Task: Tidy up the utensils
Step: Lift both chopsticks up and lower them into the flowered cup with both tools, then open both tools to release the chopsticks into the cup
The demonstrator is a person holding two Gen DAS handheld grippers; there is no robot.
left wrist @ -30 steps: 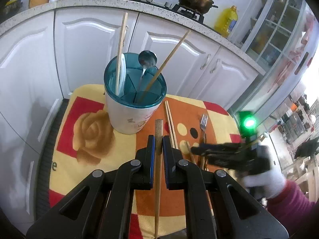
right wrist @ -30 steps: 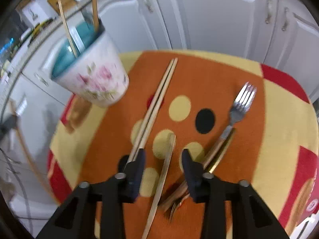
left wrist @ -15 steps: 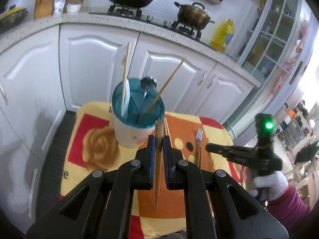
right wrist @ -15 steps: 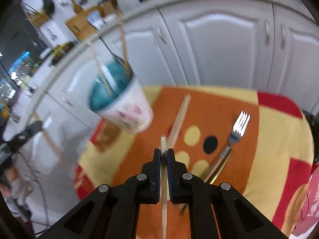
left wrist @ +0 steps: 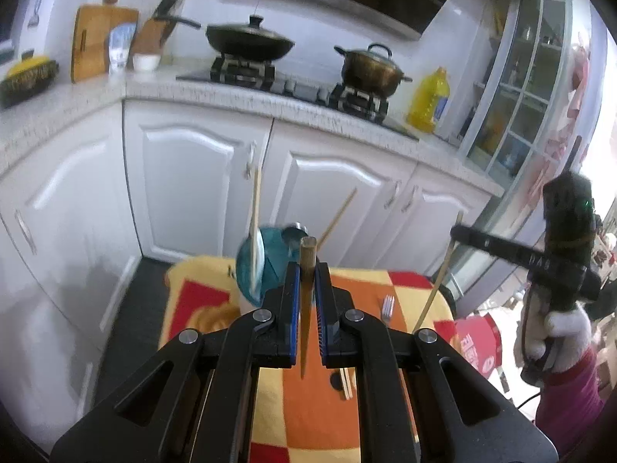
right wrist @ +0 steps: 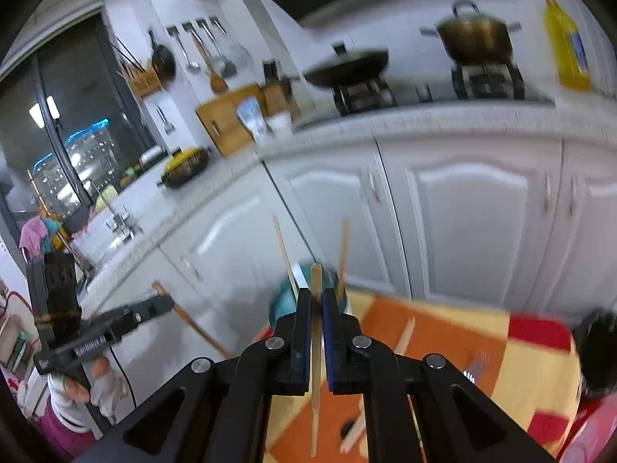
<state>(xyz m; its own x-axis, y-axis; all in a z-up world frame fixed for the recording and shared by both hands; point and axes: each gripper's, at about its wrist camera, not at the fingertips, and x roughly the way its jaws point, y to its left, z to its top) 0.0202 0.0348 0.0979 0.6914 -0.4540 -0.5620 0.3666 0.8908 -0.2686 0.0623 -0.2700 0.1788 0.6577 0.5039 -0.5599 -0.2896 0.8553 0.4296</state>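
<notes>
My left gripper (left wrist: 307,270) is shut on a dark wooden chopstick (left wrist: 306,308) that hangs tip-down above the table. Just behind its fingers stands the teal-rimmed utensil holder (left wrist: 266,266) with two chopsticks and a spoon in it. My right gripper (right wrist: 316,297) is shut on a pale chopstick (right wrist: 316,366), also lifted clear of the cloth; the holder (right wrist: 283,303) shows blurred beyond it. In the left wrist view the right gripper (left wrist: 457,231) hovers at the right with its chopstick (left wrist: 437,274) hanging down. A fork (left wrist: 387,306) and a pair of chopsticks (left wrist: 346,384) lie on the cloth.
An orange, yellow and red cloth (left wrist: 320,416) covers the small table. White cabinet doors (left wrist: 193,185) stand close behind it under a counter with a wok (left wrist: 248,40), a pot (left wrist: 370,67) and a yellow bottle (left wrist: 428,102). A white-gloved hand (left wrist: 567,332) holds the right gripper.
The right gripper closed on the pale chopstick and lifted it off the cloth. Both grippers rose and tilted up, so the holder and table now sit lower and smaller.
</notes>
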